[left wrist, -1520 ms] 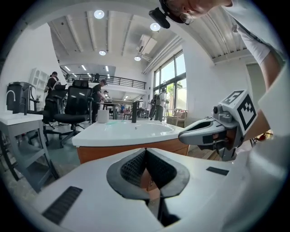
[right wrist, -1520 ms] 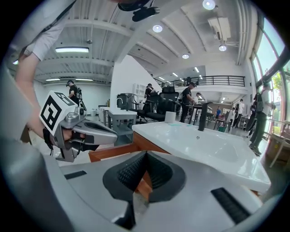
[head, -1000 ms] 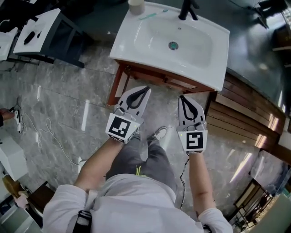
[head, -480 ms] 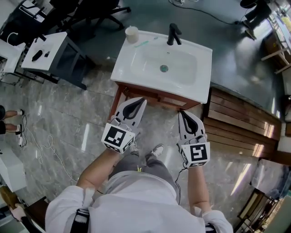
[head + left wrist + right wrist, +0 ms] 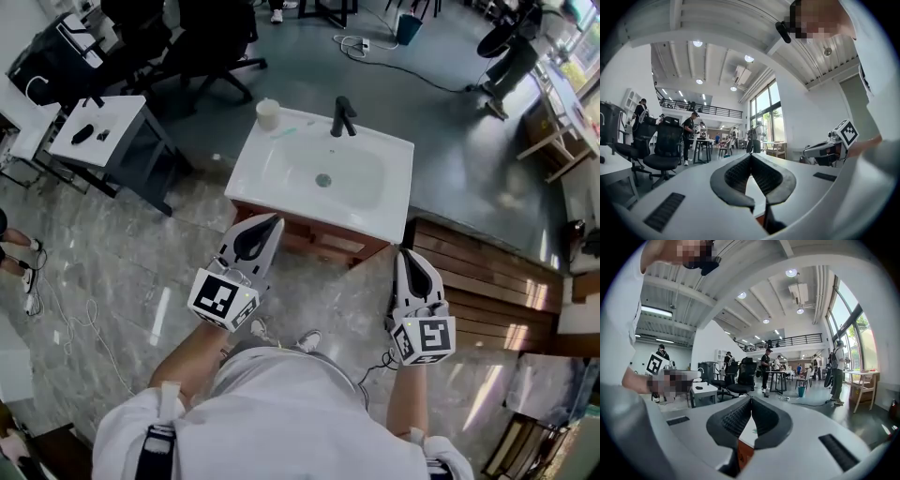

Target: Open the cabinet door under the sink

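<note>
Head view, left tongs [image 5: 272,219] and right tongs [image 5: 406,253] both pressed together, cabinet door [image 5: 323,244] mostly hidden beneath sink [image 5: 392,202].

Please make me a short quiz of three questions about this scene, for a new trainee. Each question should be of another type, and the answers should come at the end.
1. True or false: the left gripper and the right gripper are both shut, with nothing between their fingers.
2. Which thing stands on the rim of the white sink, near the faucet?
A. a pale cup
B. a kettle
C. a potted plant
3. Fill in: the faucet's colour is ____.

Key: 1 true; 2 A; 3 black.
</note>
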`<action>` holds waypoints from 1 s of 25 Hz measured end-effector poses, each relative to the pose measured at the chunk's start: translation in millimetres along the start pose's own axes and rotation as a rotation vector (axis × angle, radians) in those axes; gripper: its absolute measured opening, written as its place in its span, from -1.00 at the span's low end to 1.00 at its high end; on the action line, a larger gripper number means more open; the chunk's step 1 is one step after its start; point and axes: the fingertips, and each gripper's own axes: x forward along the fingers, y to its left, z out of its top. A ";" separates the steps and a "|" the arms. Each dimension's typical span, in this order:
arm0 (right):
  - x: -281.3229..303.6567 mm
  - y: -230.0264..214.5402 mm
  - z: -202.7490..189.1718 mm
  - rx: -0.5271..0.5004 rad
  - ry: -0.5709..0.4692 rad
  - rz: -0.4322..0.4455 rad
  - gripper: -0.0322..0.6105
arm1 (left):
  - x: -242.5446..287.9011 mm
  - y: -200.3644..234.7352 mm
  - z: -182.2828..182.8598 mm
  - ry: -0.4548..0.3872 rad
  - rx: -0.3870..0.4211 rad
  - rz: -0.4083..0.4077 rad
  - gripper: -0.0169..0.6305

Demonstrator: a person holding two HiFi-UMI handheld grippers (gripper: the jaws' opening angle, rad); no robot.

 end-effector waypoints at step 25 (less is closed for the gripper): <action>-58.0 -26.4 29.2 0.040 -0.102 -0.094 -0.80 | -48.4 4.1 34.9 -0.078 -0.012 0.113 -0.90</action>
